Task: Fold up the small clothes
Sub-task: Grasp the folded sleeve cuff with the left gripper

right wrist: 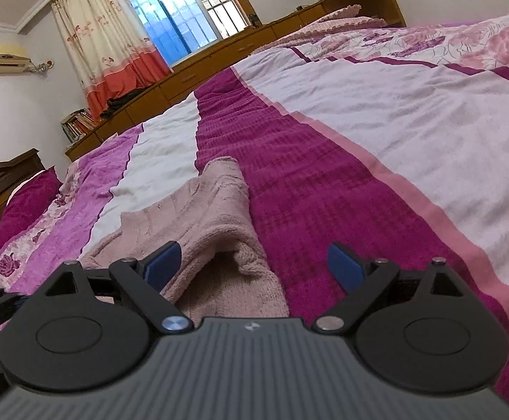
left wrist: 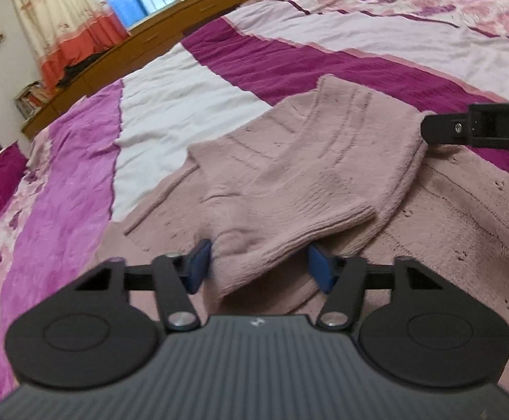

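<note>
Left wrist view takes in the bed [left wrist: 289,59] with its magenta-and-white striped cover, and on it the pink knitted garment [left wrist: 289,175], partly folded over itself. Left gripper [left wrist: 259,271] straddles a raised cuff, pads not yet pressing. Right gripper [right wrist: 254,267] gapes wide beside the garment's edge

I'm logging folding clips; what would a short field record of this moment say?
garment: pink knit sweater, partly folded
surface: bed cover, striped purple, white and pink
left gripper: pads either side of a folded sweater edge, not clamped
right gripper: open, low over sweater edge and cover
background: curtain, window
</note>
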Motion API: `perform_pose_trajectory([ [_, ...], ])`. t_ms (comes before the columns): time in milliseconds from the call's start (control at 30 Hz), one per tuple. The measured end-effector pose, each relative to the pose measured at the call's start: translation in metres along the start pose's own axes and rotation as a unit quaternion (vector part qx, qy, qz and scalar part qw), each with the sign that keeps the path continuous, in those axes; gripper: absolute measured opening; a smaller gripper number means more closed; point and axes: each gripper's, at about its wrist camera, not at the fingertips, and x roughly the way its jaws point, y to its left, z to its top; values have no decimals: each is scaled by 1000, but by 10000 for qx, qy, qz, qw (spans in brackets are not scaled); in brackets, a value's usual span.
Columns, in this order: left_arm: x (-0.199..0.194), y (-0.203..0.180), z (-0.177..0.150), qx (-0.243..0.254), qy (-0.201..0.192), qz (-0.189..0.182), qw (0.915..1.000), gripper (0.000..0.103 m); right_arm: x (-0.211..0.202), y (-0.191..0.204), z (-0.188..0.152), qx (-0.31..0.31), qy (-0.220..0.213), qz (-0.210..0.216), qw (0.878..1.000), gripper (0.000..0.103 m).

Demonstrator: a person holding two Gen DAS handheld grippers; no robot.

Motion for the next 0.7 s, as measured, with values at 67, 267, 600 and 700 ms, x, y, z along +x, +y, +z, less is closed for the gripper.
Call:
perform_pose_trajectory([
  [67, 7, -1, 1, 20, 41, -69, 10000, 35, 0, -1, 0, -20, -7, 4, 10000, 95],
  [267, 6, 18, 4, -632, -72, 41, 9980, 9, -1, -1, -1, -17, -16, 10, 10000, 95],
  [600, -11, 92, -10, -2462, -88, 567, 9675, 9, -1, 1, -2, -128, -21, -38, 9999, 95],
  [700, -7, 112, -25, -3094, 197, 564, 9490, 11, 0, 2, -3, -160, -18, -52, 9999, 95],
])
